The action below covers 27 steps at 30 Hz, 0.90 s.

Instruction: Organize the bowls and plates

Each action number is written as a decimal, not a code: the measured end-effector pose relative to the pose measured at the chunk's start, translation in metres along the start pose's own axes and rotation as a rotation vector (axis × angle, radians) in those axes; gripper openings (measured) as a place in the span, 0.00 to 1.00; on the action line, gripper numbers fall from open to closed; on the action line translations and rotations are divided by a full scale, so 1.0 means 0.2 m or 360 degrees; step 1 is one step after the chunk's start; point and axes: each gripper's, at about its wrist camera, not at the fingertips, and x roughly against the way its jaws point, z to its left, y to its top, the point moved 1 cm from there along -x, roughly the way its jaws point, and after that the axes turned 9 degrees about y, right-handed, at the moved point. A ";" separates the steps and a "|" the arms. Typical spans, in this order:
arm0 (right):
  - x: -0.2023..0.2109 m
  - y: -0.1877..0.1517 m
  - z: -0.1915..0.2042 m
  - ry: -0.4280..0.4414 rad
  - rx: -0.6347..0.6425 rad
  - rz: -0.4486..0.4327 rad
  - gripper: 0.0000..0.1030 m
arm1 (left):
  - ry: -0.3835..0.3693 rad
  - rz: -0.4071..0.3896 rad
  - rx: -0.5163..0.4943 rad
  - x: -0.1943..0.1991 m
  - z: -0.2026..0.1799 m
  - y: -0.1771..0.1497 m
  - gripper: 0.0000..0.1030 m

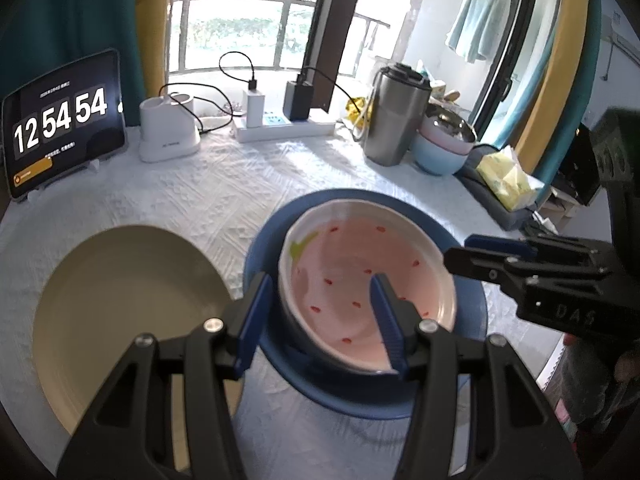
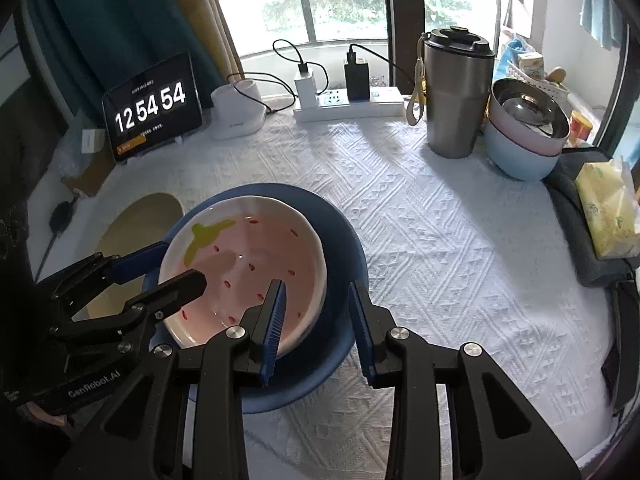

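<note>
The pink bowl (image 1: 360, 280) is sitting in the blue plate (image 1: 468, 280) on the counter (image 1: 220, 200); glazed, stiff and breakable, it is best pinched at the rim. The left tongs (image 1: 320, 320) are straddling its near rim, half open, apparently not pressing. The right tongs (image 2: 318, 320) are standing part open around its other rim, holding nothing.

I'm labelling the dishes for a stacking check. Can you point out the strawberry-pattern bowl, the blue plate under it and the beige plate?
strawberry-pattern bowl (image 2: 256, 256): right wrist view, on its pink inner floor.
blue plate (image 2: 344, 240): right wrist view, on the bare right rim.
beige plate (image 1: 120, 300): left wrist view, on its flat centre.
</note>
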 end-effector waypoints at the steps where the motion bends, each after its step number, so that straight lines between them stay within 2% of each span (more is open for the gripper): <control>1: 0.01 0.00 -0.01 -0.0017 0.0002 -0.0015 0.33 | -0.0008 -0.0002 0.0013 0.00 0.01 0.00 0.51; 4: 0.04 -0.01 -0.02 -0.0047 0.0008 -0.0069 0.33 | -0.0014 -0.0023 0.0048 0.03 0.04 0.01 0.51; 13: 0.12 -0.05 -0.09 -0.0099 0.0007 -0.0224 0.33 | 0.0087 -0.0073 0.0145 0.06 0.19 0.02 0.51; 16: 0.13 -0.07 -0.11 -0.0069 -0.0026 -0.0279 0.35 | 0.0107 -0.0054 0.0169 0.03 0.23 0.01 0.51; 19: 0.10 -0.09 -0.11 -0.0051 -0.0046 -0.0293 0.39 | 0.0114 -0.0043 0.0155 0.01 0.23 0.00 0.51; 26: 0.01 -0.15 -0.16 -0.0073 -0.0126 -0.0259 0.41 | 0.0170 0.0020 0.0060 -0.07 0.20 -0.04 0.51; 27: 0.00 -0.16 -0.17 -0.0071 -0.0139 -0.0252 0.49 | 0.0168 0.0020 0.0051 -0.08 0.20 -0.04 0.51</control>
